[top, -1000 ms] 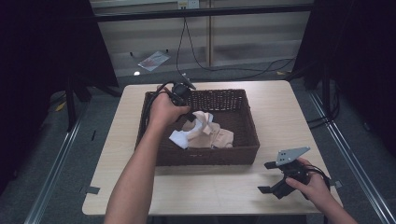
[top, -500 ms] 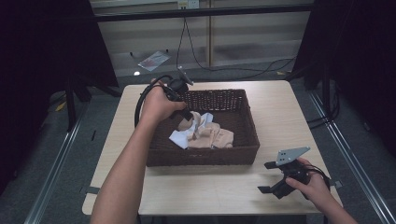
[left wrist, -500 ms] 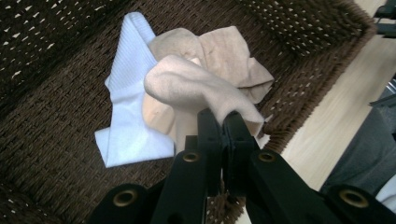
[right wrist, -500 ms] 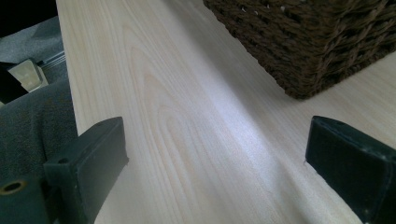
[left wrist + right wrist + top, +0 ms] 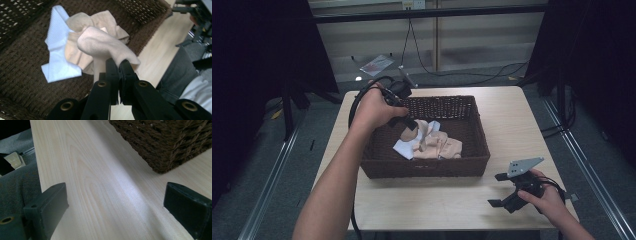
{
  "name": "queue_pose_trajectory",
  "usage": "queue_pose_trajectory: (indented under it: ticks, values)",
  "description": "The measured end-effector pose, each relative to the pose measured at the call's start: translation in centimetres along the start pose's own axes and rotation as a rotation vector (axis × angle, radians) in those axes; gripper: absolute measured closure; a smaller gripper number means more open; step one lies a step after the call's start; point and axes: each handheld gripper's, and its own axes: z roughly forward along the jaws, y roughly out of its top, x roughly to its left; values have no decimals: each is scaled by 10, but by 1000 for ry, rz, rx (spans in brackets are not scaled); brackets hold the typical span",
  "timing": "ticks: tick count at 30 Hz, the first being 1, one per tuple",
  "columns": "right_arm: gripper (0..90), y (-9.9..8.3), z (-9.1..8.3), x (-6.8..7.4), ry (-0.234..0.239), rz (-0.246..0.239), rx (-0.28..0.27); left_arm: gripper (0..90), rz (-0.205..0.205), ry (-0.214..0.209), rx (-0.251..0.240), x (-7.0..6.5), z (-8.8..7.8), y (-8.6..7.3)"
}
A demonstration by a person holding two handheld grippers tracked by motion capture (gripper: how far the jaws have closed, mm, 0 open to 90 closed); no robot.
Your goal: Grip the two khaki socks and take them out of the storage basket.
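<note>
Clamped jaws of the left gripper [image 5: 118, 65] pinch a soft beige cloth [image 5: 105, 47] draping forward over the dark woven wicker basket [image 5: 472, 162], while the right gripper [image 5: 501, 191] rests wide open on the pale wooden table [image 5: 100, 195], well apart.

The woven basket [image 5: 427, 165] takes the middle of the desk [image 5: 512, 120], its walls fencing the crumpled cloths [image 5: 434, 145] inside. The left claw [image 5: 409, 122] reaches in from above the far-left corner, clamped on a beige cloth [image 5: 102, 45]. Bare desk lies right of the basket and along the near edge, where the right claw [image 5: 499, 190] sits with jaws spread wide.
</note>
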Motion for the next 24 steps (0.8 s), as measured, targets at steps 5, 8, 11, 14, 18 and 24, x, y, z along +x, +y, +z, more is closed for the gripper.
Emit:
queue_pose_trajectory:
  ticks: [5,8,11,14,18,24]
  values:
    - [51,0,0,0,0,-2,-1,875,14,-15,13,-6,-2,-3]
    - [51,0,-1,0,1,-1,-2,875,30,-23,27,-11,-5,-4]
    - [51,0,0,0,0,-1,-1,875,43,-26,31,-15,-7,-4]
    - [51,0,0,0,0,-4,-1,875,60,-30,33,-20,-8,-6]
    - [51,0,0,1,-1,-2,-1,875,69,-43,42,-23,-9,-8]
    - [51,0,1,0,1,-8,1,875,91,-70,41,-28,-10,-11]
